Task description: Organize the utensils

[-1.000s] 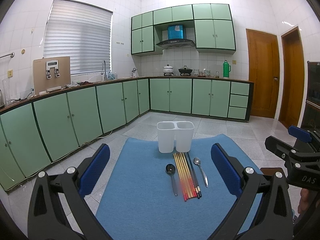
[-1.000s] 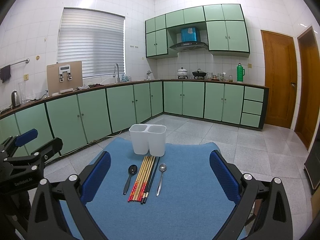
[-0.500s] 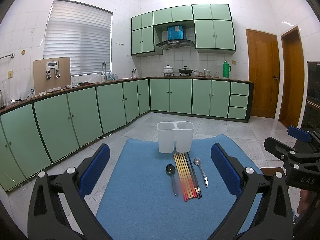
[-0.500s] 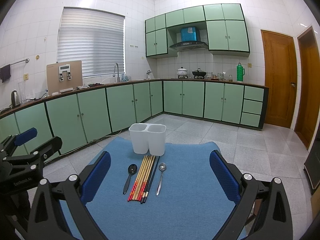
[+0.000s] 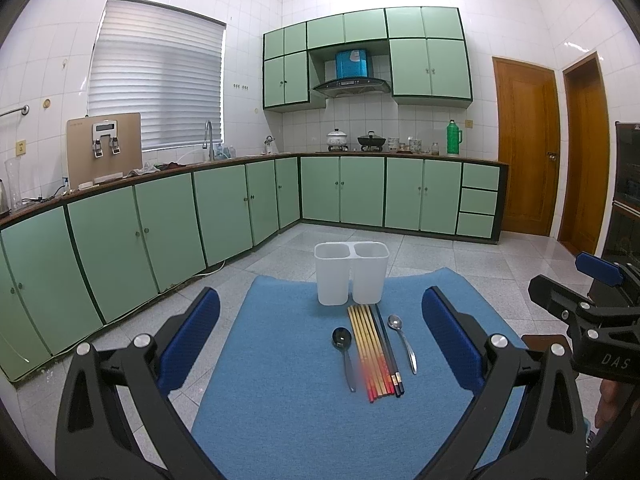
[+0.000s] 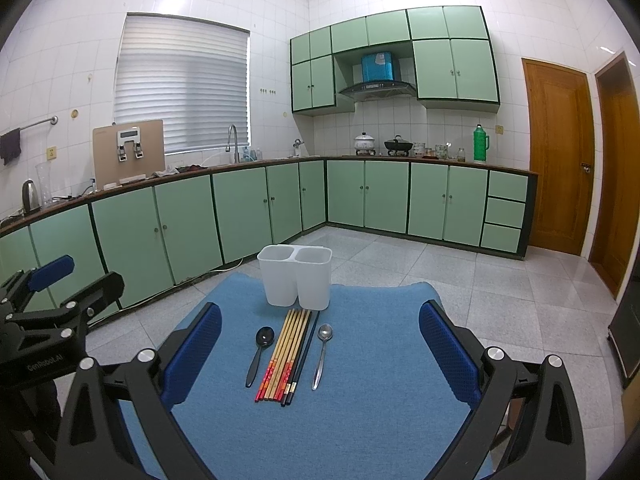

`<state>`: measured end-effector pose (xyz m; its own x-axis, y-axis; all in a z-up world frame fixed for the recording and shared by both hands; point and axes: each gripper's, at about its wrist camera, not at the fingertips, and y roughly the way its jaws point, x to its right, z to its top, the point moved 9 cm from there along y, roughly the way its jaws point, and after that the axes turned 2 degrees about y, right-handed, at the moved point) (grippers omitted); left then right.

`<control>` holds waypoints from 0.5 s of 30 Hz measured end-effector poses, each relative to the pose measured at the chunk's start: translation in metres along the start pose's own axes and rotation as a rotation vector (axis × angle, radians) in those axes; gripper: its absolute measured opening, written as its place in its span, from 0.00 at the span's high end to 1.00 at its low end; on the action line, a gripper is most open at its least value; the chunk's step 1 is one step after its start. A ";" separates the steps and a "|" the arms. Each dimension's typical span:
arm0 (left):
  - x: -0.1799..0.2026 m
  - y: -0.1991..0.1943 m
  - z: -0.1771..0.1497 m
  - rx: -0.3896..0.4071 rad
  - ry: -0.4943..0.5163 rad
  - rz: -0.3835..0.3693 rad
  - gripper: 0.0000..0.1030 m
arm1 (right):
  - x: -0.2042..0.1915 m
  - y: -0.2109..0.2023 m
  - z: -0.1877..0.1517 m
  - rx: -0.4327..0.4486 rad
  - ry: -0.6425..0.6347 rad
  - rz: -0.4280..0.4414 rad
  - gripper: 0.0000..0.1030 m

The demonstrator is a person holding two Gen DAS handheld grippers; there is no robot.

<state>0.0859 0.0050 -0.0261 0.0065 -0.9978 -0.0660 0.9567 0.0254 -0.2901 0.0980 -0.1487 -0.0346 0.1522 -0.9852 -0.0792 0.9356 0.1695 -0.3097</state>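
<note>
A white two-compartment utensil holder (image 5: 351, 278) (image 6: 295, 281) stands at the far end of a blue mat (image 5: 288, 400) (image 6: 380, 400). In front of it lie a black spoon (image 5: 344, 350) (image 6: 259, 350), a row of several chopsticks (image 5: 374, 352) (image 6: 286, 354) and a silver spoon (image 5: 402, 340) (image 6: 321, 350). My left gripper (image 5: 320, 344) is open and empty, held above the near part of the mat. My right gripper (image 6: 320, 350) is open and empty, at a like height. Each gripper shows at the edge of the other's view.
The mat covers a small table with tiled floor (image 5: 440, 256) around it. Green cabinets (image 5: 160, 232) with a countertop run along the left and back walls. Wooden doors (image 5: 524, 152) stand at the right.
</note>
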 end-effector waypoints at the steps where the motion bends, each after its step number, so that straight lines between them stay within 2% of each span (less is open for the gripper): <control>1: 0.000 -0.001 0.000 0.000 -0.001 0.000 0.05 | -0.001 -0.002 -0.002 0.000 0.000 0.000 0.06; 15: -0.001 0.012 -0.005 -0.027 -0.001 0.001 0.05 | 0.002 0.007 -0.012 -0.030 0.007 -0.010 0.06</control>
<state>0.0959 0.0061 -0.0343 0.0081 -0.9978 -0.0652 0.9484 0.0283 -0.3157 0.1012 -0.1486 -0.0488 0.1407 -0.9866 -0.0829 0.9269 0.1607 -0.3392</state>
